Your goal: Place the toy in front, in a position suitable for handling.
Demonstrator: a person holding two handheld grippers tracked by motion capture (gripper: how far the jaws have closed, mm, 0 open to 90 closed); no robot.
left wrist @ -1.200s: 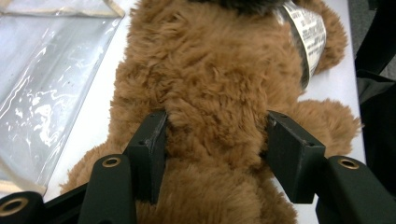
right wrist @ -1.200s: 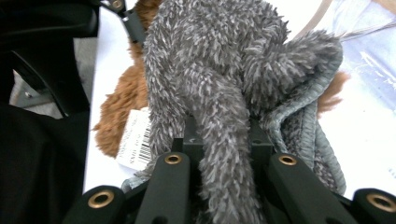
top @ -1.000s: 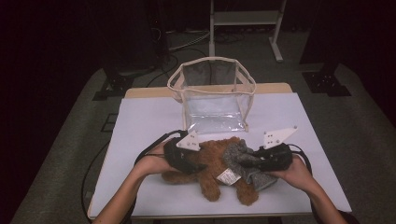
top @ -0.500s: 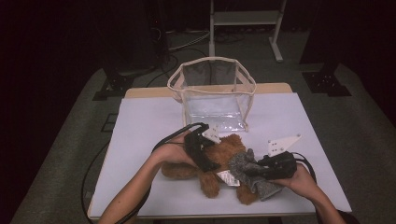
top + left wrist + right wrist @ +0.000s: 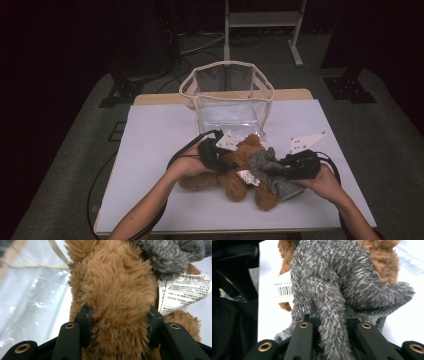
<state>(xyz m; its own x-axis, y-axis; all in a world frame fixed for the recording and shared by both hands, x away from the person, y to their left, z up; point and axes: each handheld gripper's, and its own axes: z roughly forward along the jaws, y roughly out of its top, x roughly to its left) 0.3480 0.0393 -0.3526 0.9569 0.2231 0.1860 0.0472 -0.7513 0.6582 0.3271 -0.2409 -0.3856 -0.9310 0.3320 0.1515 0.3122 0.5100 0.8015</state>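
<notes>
A brown plush toy (image 5: pixel 235 182) lies on the white table (image 5: pixel 160 135) with a grey fuzzy garment (image 5: pixel 265 162) over its right part. My left gripper (image 5: pixel 231 162) comes in from the left; its jaws have just been closing and now pinch a thick fold of brown fur (image 5: pixel 117 290) between the pads. From the right, my right gripper (image 5: pixel 279 170) is shut on a strip of the grey garment (image 5: pixel 332 302). A white printed tag (image 5: pixel 185 292) hangs from the toy, and its barcode (image 5: pixel 283 290) shows in the right gripper view.
A clear plastic bin with cream trim (image 5: pixel 227 97) stands open just behind the toy, at the table's far middle. Cables trail from both grippers over the table. A metal stand (image 5: pixel 260 20) rises on the dark floor beyond.
My left gripper moved right along the toy toward the bin, opened wide on the way and closed on the brown fur. The right gripper kept its hold on the grey garment and barely shifted.
</notes>
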